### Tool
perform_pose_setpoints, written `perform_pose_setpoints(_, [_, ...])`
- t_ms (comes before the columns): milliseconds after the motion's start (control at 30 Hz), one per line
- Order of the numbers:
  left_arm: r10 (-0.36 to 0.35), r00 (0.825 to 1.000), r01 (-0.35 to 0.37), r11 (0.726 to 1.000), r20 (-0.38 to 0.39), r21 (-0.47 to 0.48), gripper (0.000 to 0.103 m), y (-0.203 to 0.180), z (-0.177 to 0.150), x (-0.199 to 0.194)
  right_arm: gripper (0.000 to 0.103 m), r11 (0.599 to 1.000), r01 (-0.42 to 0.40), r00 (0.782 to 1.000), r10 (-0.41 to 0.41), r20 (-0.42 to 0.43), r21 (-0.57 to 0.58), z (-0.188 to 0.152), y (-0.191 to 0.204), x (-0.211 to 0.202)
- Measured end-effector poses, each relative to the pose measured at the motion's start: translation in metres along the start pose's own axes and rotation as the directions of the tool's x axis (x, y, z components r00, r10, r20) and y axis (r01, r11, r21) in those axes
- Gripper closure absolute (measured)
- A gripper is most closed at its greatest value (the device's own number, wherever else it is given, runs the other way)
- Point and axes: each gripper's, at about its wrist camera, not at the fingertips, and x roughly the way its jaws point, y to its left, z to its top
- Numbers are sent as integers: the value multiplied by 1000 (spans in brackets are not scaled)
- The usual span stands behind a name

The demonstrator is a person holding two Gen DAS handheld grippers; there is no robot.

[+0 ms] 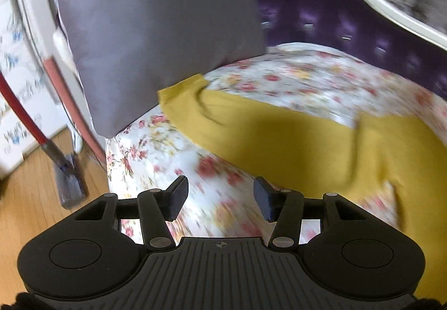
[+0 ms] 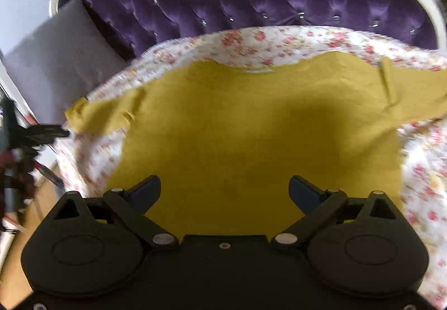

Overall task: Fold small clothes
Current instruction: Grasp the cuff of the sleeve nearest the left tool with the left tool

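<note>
Left wrist view, left gripper (image 1: 220,195): jaws stand apart with nothing between the pads, poised over the flowered sheet (image 1: 156,153) beside the garment.
Left wrist view, mustard shirt (image 1: 279,131): lies flat on the sheet; one sleeve end reaches up to the grey cushion (image 1: 145,30); its right part runs out of the frame.
Left wrist view, blur: heavy smear over the sheet's pattern and the purple tufted backrest (image 1: 335,2); details there are hard to make out.
Left wrist view, floor side: a red-handled tool (image 1: 25,114) with a greyish head stands on the wooden floor (image 1: 33,198); what it is cannot be told.
Right wrist view, right gripper (image 2: 225,192): jaws wide apart, empty, above the shirt's lower part; the hem is hidden behind the gripper body.
Right wrist view, mustard shirt (image 2: 237,128): spread out, neckline toward the backrest, both sleeves out sideways; the right sleeve is cut off by the frame edge.
Right wrist view, left edge: dark blurred shapes, not identifiable.
</note>
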Motion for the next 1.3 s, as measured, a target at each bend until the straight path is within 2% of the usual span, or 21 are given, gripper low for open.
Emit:
perform_pose_setpoints(67, [-28,1000,27,999,-9,-46,58,18,12,20,5,999,-25,1000,25,0,32,7,-1,6])
perform_pose_setpoints(167, [-1,1000,0,996,-9,-87,59,33,23,41,6,1000,-20,1000,20,5,17,15,2,13])
perform_pose_setpoints(333, [59,998,-59,994,0,-89,59,49,40,71,7,1000,-7,1000,8,19,-26,21,9,21])
perform_pose_setpoints(600, [80,996,-77,993,31,-91,58,62,62,99,7,999,-36,999,36,-5,-28,22,14,38])
perform_pose_setpoints(667, [65,997,-62,993,31,-100,60,64,66,105,7,999,-42,999,42,-7,-25,22,14,40])
perform_pose_setpoints(700, [50,998,-46,994,35,-104,69,64,68,108,7,999,-44,999,44,-8,-25,22,14,41])
perform_pose_setpoints(733, [24,999,-19,994,47,-103,97,65,69,108,7,999,-46,999,46,-8,-25,22,14,42])
perform_pose_setpoints(800, [5,999,-1,994,42,-111,99,63,72,106,9,999,-47,999,46,-6,-22,21,13,42])
perform_pose_setpoints(933, [20,997,-16,997,69,-69,99,49,81,74,13,998,-62,998,62,-1,-17,19,8,38])
perform_pose_setpoints(1067, [-21,993,24,1000,113,-20,99,25,92,21,13,997,-67,998,67,9,-25,13,2,30])
perform_pose_setpoints(1167, [-89,984,87,996,155,21,99,-4,103,-26,13,997,-72,997,73,21,-11,8,-5,23])
perform_pose_setpoints(1300, [-207,952,185,976,227,112,99,-60,111,-91,13,999,-54,998,53,41,6,1,-18,11])
